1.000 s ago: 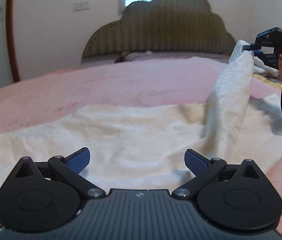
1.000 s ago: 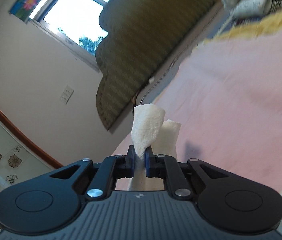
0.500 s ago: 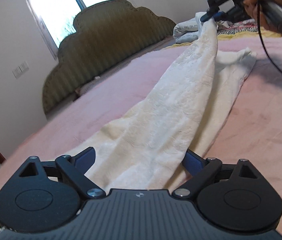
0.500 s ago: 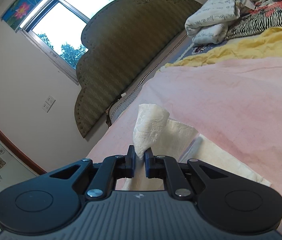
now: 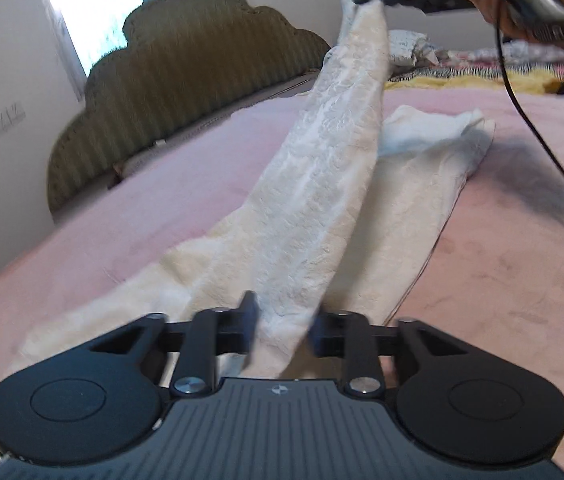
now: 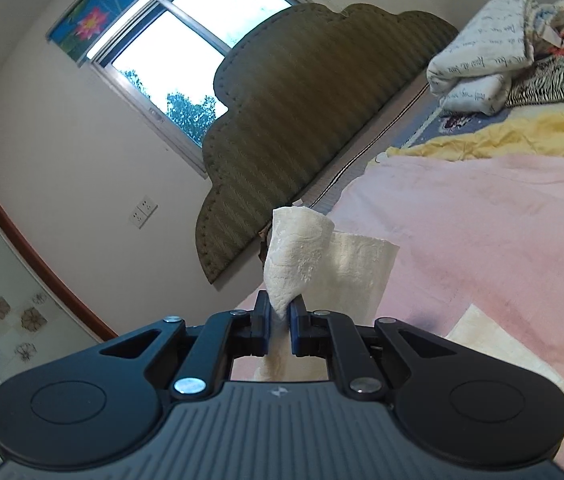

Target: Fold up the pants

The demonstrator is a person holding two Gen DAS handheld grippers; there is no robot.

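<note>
At six o'clock the left gripper (image 5: pixel 280 330), wide apart half a second ago, now closes around the near end of the cream pants (image 5: pixel 322 184). Toward one o'clock the right gripper (image 6: pixel 280 316) stays clamped on the raised far end, so the leg hangs taut above the pink bedspread (image 5: pixel 522 240), ready to fold over.

Pants (image 5: pixel 322 184): cream-white, embossed floral texture. Bed cover (image 5: pixel 522 240): pale pink. Headboard (image 6: pixel 322 112): olive, striped. Blanket (image 6: pixel 522 136): yellow. Folded bedding (image 6: pixel 482 68): white, script print. Both tools: black bodies, blue pads (image 6: pixel 296 324).
</note>
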